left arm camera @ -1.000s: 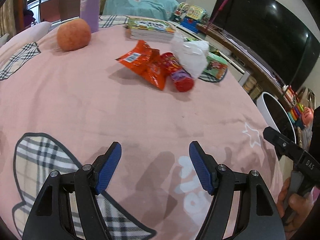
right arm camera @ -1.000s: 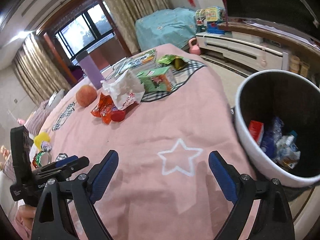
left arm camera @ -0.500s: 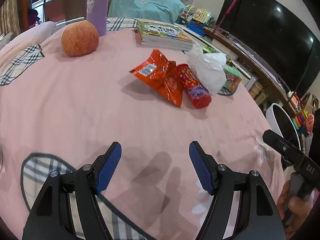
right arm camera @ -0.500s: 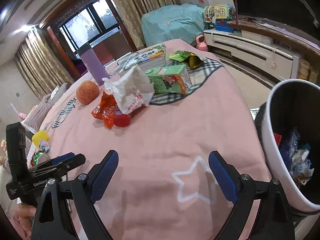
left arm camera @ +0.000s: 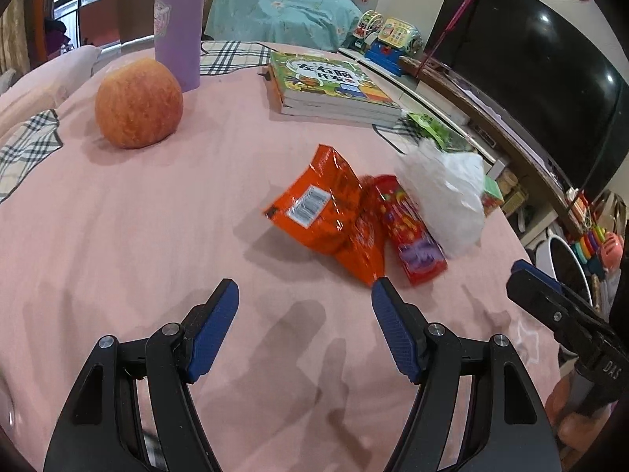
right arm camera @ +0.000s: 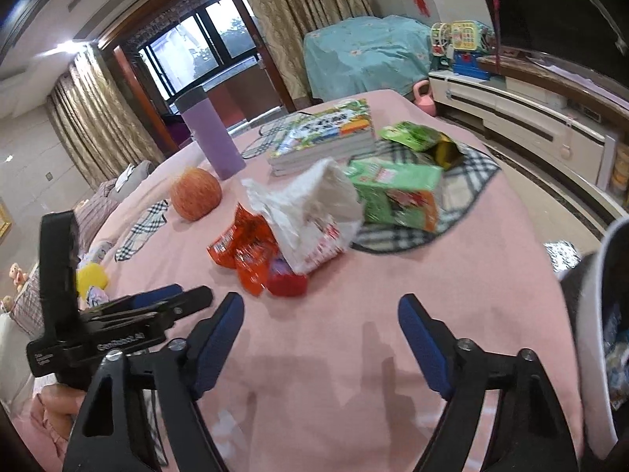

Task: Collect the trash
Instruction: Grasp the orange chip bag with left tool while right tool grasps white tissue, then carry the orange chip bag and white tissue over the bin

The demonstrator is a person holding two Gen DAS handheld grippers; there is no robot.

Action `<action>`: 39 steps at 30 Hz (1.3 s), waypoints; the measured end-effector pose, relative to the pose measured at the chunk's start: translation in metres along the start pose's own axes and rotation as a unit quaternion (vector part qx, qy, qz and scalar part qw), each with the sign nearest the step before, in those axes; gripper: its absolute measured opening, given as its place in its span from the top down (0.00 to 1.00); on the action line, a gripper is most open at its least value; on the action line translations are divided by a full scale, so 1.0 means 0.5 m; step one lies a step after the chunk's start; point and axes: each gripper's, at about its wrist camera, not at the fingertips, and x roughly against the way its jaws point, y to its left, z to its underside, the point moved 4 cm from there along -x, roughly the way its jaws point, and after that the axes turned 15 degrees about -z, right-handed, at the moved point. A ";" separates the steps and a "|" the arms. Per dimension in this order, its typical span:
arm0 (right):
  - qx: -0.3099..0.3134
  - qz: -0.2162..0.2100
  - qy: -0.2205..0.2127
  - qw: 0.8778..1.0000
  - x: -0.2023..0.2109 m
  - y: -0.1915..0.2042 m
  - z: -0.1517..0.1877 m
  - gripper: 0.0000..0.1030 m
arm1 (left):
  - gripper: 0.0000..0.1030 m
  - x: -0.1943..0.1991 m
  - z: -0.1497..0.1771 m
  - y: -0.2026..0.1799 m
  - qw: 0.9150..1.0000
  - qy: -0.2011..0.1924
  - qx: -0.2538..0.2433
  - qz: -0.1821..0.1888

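Wrappers now lie nearer the left gripper than a second ago; both it and the right gripper gape empty, so nothing is grasped yet.

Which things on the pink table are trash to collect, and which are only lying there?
Trash: orange wrapper, red tube, white bag, green carton, green packet; the bin receives them.

Lying about: apple, purple bottle, books.
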 end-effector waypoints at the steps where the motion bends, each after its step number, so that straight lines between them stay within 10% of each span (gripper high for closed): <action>1: -0.001 -0.004 0.000 1.000 -0.012 0.001 -0.009 0.30 | 0.30 -0.003 -0.005 0.000 1.000 0.000 0.001 0.003; 10: -0.010 -0.024 0.009 1.000 -0.090 -0.011 -0.049 0.50 | 0.31 -0.036 -0.033 -0.022 0.999 -0.002 -0.001 0.032; 16: -0.017 -0.032 0.006 0.999 -0.091 -0.024 -0.043 0.89 | 0.76 -0.041 -0.028 -0.050 0.999 -0.005 -0.023 0.049; 39: -0.034 -0.025 -0.033 0.999 0.115 -0.026 0.067 0.93 | 0.80 0.124 0.106 -0.102 0.995 -0.022 -0.025 0.096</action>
